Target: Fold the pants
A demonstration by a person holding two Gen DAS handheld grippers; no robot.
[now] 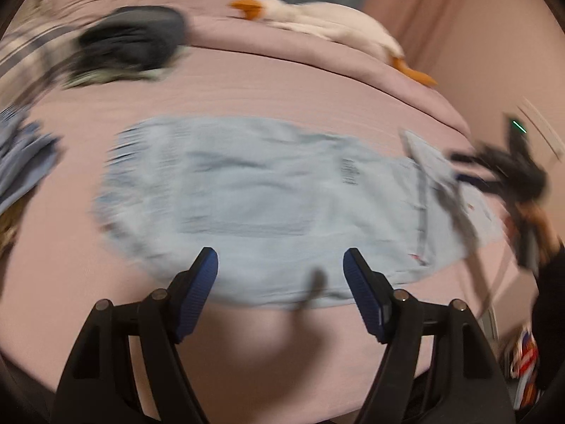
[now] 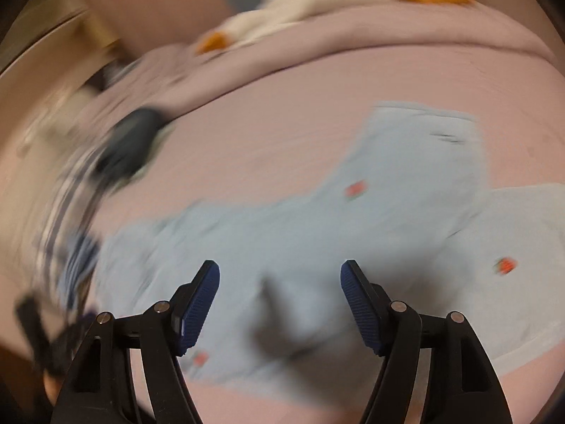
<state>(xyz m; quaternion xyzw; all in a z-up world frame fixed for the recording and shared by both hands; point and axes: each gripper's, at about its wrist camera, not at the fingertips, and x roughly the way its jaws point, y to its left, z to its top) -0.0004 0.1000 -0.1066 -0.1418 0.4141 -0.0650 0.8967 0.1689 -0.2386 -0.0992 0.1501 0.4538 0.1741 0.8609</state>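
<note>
Pants (image 1: 261, 205) spread flat on the bed (image 1: 268, 81), a plush goose (image 1: 317, 17) behind the pants on the bed, a heap of clothes (image 1: 130, 46) behind the pants to their left

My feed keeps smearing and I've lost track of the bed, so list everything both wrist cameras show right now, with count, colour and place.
pants: one, light blue with small red patches, spread flat mid-bed, below both grippers.
bed cover: one, pink, under everything.
goose plush: one, white with orange beak and feet, on the far side of the bed.
dark garment: one, black-grey bundle, far left of the bed in the left wrist view.
striped cloth: one, white and dark, beside the dark garment.
blue garment: one, blue, at the left edge of the left wrist view; blurred.
left gripper: open, blue pads, above the pants' near edge, holding nothing.
right gripper: open, blue pads, above the pants, holding nothing.
</note>
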